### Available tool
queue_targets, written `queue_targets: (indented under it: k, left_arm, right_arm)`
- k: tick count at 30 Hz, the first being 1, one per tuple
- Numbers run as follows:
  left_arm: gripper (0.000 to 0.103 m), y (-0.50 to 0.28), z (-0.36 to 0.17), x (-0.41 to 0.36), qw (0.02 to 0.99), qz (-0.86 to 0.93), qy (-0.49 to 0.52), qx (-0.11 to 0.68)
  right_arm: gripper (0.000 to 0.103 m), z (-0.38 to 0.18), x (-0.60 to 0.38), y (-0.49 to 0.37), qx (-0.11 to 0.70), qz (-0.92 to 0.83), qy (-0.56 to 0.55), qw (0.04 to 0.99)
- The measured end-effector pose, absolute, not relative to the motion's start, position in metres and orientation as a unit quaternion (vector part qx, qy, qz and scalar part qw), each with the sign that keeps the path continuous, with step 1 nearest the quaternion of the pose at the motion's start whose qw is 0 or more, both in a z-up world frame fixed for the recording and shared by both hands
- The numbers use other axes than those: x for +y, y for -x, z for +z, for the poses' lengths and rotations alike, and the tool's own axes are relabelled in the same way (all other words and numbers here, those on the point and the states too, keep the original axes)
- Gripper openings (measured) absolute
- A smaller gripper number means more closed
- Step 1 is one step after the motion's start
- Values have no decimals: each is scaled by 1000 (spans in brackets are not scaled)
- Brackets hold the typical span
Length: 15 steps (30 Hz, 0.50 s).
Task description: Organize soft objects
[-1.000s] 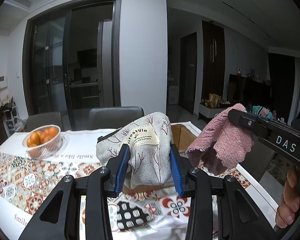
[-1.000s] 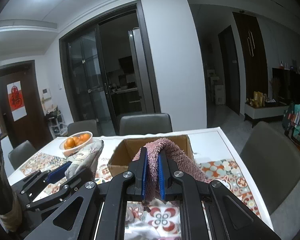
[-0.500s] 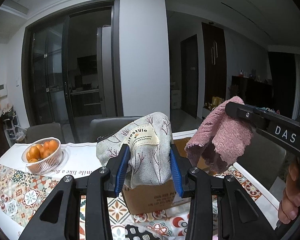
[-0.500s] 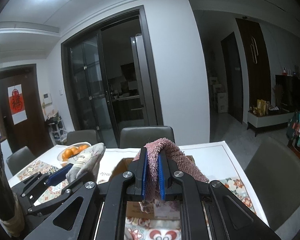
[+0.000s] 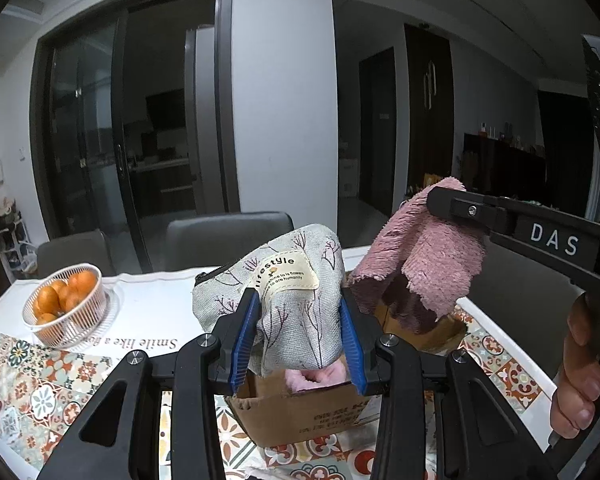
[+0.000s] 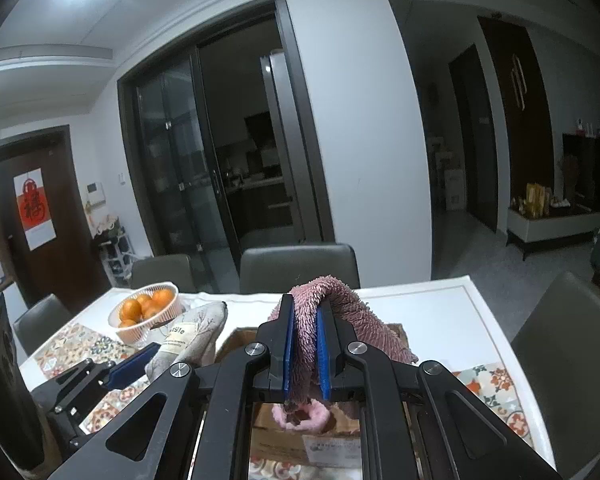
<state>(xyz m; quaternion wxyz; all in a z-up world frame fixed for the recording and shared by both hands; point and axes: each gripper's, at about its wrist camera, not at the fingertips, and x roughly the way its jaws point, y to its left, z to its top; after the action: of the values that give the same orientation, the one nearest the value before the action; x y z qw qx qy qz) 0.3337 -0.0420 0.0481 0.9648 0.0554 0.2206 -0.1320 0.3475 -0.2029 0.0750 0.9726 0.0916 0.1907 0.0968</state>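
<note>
While the left gripper [image 5: 298,332] clamps a grey twig-printed fabric pouch [image 5: 288,292] above the open brown cardboard box [image 5: 300,416], the right gripper [image 6: 304,354] pinches a fuzzy pink cloth [image 6: 340,320] over that box, where a pale pink plush item [image 6: 300,416] lies.

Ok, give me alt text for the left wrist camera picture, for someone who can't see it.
The left gripper clamps a grey fabric pouch above an open cardboard box with something pink inside. Beside it, the right gripper holds a pink towel over the box. A basket of oranges sits on the patterned tablecloth.
</note>
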Motion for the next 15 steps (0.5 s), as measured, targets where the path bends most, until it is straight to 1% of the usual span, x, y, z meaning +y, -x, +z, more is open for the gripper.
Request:
queue_targets:
  k: [15]
  left_arm:
    - [40, -382, -2, -62, 942, -140, -85, 294]
  right_arm:
    - [12, 11, -219, -404, 294, 85, -94, 947]
